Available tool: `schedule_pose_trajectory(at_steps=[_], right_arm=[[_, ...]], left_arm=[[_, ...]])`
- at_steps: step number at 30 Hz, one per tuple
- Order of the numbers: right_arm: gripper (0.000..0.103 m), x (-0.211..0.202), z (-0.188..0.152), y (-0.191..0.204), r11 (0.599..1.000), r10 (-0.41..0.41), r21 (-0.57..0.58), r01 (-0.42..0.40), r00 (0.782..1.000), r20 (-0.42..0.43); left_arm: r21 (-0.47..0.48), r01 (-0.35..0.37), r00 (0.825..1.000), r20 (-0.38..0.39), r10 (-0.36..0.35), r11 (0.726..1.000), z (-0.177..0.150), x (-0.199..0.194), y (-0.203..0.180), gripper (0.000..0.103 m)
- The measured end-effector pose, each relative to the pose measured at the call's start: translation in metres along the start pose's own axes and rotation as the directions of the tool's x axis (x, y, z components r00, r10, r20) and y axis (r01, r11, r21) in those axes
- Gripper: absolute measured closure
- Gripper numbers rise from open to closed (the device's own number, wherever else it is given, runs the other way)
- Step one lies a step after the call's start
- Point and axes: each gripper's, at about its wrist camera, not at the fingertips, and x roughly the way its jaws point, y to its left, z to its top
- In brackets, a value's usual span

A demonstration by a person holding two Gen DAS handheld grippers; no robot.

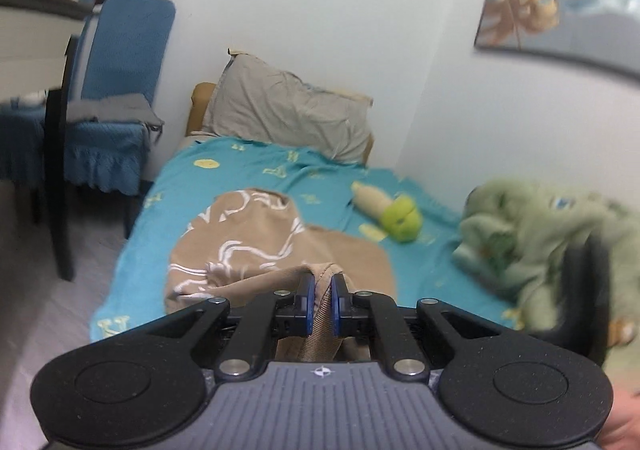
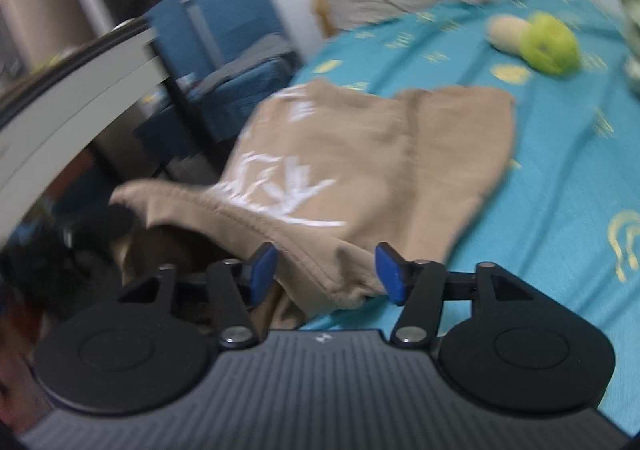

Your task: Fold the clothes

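A tan garment with white print lies on the turquoise bedsheet. My left gripper is shut on a hem of the tan garment and lifts that edge off the bed. In the right wrist view the same garment spreads over the bed edge. My right gripper is open, its blue pads on either side of the garment's near hem, which lies between them unpinched. The far left end of the hem hangs lifted beyond the bed edge.
A grey pillow leans at the bed head. A green and cream plush toy lies on the sheet. A pale green heap of clothes sits at the right. A blue-covered chair and a dark table leg stand left.
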Motion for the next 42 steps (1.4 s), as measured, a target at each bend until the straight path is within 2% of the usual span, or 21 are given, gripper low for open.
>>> schedule_pose_trajectory(at_steps=[3, 7, 11, 12, 19, 26, 30, 32, 36, 38, 41, 42], right_arm=[[0.044, 0.001, -0.006, 0.023, 0.989, 0.009, -0.145, -0.009, 1.0, 0.001], [0.044, 0.005, -0.017, 0.047, 0.951, -0.005, -0.308, 0.004, 1.0, -0.003], [0.044, 0.009, -0.019, 0.048, 0.94, -0.114, -0.318, 0.127, 0.992, 0.058], [0.045, 0.009, -0.016, 0.042, 0.944, -0.147, -0.288, 0.162, 0.986, 0.075], [0.043, 0.013, -0.012, 0.011, 0.962, -0.241, -0.124, 0.244, 0.97, 0.035], [0.044, 0.016, -0.007, -0.021, 0.944, -0.326, 0.04, 0.326, 0.945, -0.017], [0.044, -0.008, 0.003, -0.02, 0.942, -0.335, 0.07, 0.327, 0.924, 0.184], [0.044, -0.013, 0.004, -0.018, 0.948, -0.318, 0.07, 0.31, 0.922, 0.221], [0.044, -0.016, 0.008, -0.02, 0.964, -0.265, 0.087, 0.251, 0.934, 0.24], [0.044, -0.018, 0.009, -0.02, 0.969, -0.246, 0.095, 0.229, 0.94, 0.239], [0.044, -0.02, 0.012, -0.02, 0.975, -0.217, 0.106, 0.197, 0.947, 0.237], [0.044, -0.02, 0.012, -0.021, 0.975, -0.212, 0.111, 0.191, 0.95, 0.229]], left_arm=[[-0.059, 0.039, 0.999, 0.006, -0.038, 0.997, 0.003, -0.007, 0.006, 0.094], [-0.118, 0.071, 0.997, 0.01, -0.071, 0.99, 0.004, -0.012, 0.013, 0.094], [-0.147, 0.078, 0.997, 0.017, -0.077, 0.986, 0.004, -0.016, 0.017, 0.094], [-0.147, 0.075, 0.997, 0.017, -0.073, 0.986, 0.004, -0.016, 0.018, 0.094], [-0.091, 0.033, 0.999, -0.023, -0.035, 0.995, 0.0, -0.003, 0.011, 0.094], [-0.069, 0.015, 0.999, -0.03, -0.017, 0.998, -0.005, -0.001, 0.009, 0.094], [-0.059, -0.017, 0.999, -0.038, 0.015, 0.998, -0.007, 0.002, 0.01, 0.093], [-0.043, -0.034, 0.998, -0.046, 0.032, 0.998, -0.008, 0.004, 0.009, 0.091], [0.025, -0.077, 0.994, -0.08, 0.078, 0.997, -0.017, 0.011, 0.001, 0.08], [0.065, -0.085, 0.991, -0.101, 0.091, 0.994, -0.021, 0.015, -0.004, 0.06], [0.154, -0.117, 0.983, -0.122, 0.136, 0.981, -0.031, 0.022, -0.017, 0.044], [0.19, -0.124, 0.98, -0.133, 0.15, 0.974, -0.035, 0.027, -0.022, 0.042]])
